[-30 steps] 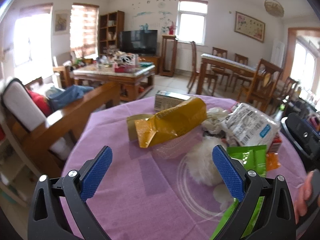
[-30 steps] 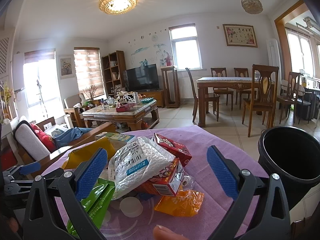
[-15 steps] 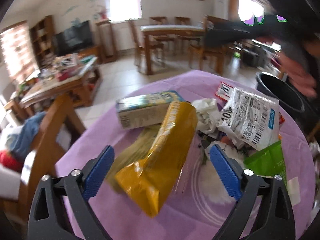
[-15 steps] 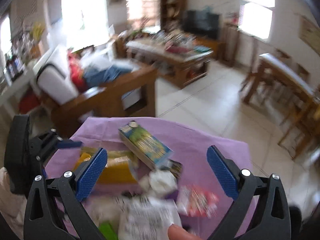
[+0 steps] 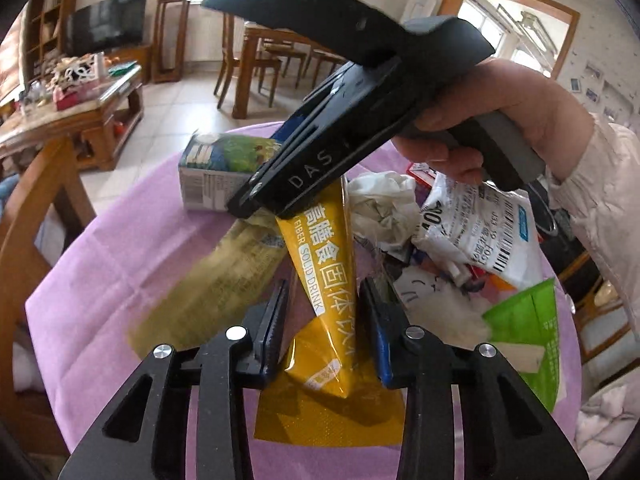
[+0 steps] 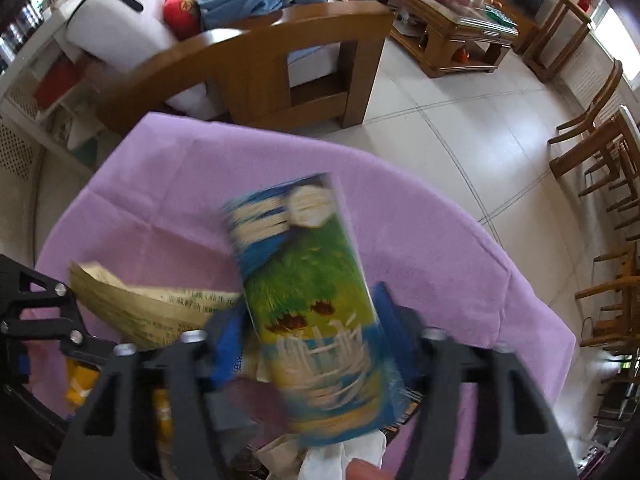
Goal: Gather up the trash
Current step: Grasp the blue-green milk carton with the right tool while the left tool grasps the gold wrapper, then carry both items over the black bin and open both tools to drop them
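Note:
My left gripper [image 5: 326, 328] is shut on a yellow drink pouch [image 5: 324, 280] lying in the trash pile on the purple tablecloth [image 5: 120, 248]. My right gripper [image 6: 310, 344] is shut on a blue and green carton [image 6: 308, 300], tilted and blurred above the cloth [image 6: 440, 248]. In the left wrist view the right gripper's body [image 5: 340, 152] reaches over the pile to the same carton [image 5: 220, 168]. The left gripper's frame [image 6: 40, 320] shows at the left edge of the right wrist view.
A crumpled white tissue [image 5: 380, 208], a white printed bag [image 5: 480, 236], a green pouch [image 5: 528, 328] and a dull gold wrapper [image 5: 224, 280] lie on the table. A wooden chair back [image 6: 248, 52] stands beyond the table's far edge. A coffee table [image 6: 452, 12] is farther off.
Both grippers have closed: the left on the yellow pouch, the right on the carton. The right gripper has swung over the pile and tipped downward.

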The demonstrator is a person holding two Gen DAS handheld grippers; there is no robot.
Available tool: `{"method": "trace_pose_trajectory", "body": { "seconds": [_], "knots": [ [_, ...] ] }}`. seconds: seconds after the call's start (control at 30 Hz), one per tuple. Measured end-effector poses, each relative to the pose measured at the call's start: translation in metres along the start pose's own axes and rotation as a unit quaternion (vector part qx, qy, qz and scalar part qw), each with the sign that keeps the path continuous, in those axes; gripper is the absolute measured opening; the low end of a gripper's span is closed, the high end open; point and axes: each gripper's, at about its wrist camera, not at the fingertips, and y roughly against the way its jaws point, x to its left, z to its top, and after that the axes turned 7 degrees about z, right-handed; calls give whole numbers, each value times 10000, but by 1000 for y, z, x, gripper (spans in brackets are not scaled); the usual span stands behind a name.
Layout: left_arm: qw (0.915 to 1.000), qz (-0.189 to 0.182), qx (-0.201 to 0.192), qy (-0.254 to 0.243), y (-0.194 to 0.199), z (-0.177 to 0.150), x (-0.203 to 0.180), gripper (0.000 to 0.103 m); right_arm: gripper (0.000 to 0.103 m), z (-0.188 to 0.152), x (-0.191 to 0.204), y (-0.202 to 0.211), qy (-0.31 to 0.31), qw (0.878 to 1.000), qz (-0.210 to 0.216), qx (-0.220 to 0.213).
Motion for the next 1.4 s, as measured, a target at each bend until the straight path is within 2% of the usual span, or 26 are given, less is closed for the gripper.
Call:
{"method": "trace_pose_trajectory", "body": {
  "seconds": [0.1,0.17,0.23,0.33,0.4,0.5,0.6,0.67,0.73,0.77,0.8,0.83,0.87,0.97,1.0,1.03,1.13,1.2,1.27,1.4],
  "knots": [
    [9999,34,-86,85,4,-3,-3,31,49,-12,7,17,-45,9997,202,-154],
    [9997,82,-140,181,8,-2,-3,28,49,-29,9,41,-136,9986,261,-449],
    [9991,171,-260,298,18,-4,0,21,49,-44,11,77,-309,9943,367,-949],
    [9968,200,-522,572,41,-7,0,18,49,-86,10,145,-695,9754,689,-1975],
    [9945,264,-728,708,60,-6,-6,17,49,-128,19,184,-870,9578,830,-2610],
    [9908,295,-1071,771,89,-4,-26,16,49,-199,27,213,-1112,9348,994,-3224],
    [9892,214,-1204,807,99,6,-41,16,49,-271,35,216,-1528,9194,1079,-3460],
    [9889,-34,-1162,929,99,10,-51,16,49,-310,21,212,-1825,9117,1129,-3505],
    [9893,-108,-1116,939,94,17,-66,16,49,-349,13,209,-2121,9024,1044,-3602],
    [9899,-166,-1085,899,88,22,-75,16,49,-354,-6,200,-2228,8987,950,-3656],
    [9906,-267,-1047,841,83,27,-88,16,49,-375,-7,204,-2389,8913,826,-3764],
    [9911,-358,-1017,783,79,32,-100,16,49,-381,-18,200,-2528,8838,729,-3868],
    [9914,-474,-989,719,74,37,-116,16,49,-399,-24,205,-2734,8712,618,-4030],
    [9901,-943,-860,577,47,57,-165,16,50,-452,-49,222,-3481,8166,230,-4599],
    [9882,-1201,-777,539,31,69,-190,16,50,-467,-55,225,-3706,8011,23,-4699],
    [9868,-1351,-732,505,18,76,-208,16,50,-479,-61,226,-3876,7909,-182,-4731],
    [9832,-1690,-569,386,-28,90,-265,16,50,-505,-71,215,-4278,7737,-568,-4638],
    [9809,-1886,-349,325,-69,101,-305,16,50,-514,-84,203,-4488,7707,-677,-4472],
    [9816,-1876,-240,249,-100,104,-333,16,50,-518,-93,187,-4615,7709,-610,-4347],
    [9805,-1925,102,376,-170,117,-371,16,51,-528,-118,175,-4805,7669,-592,-4212]
  ]
}}
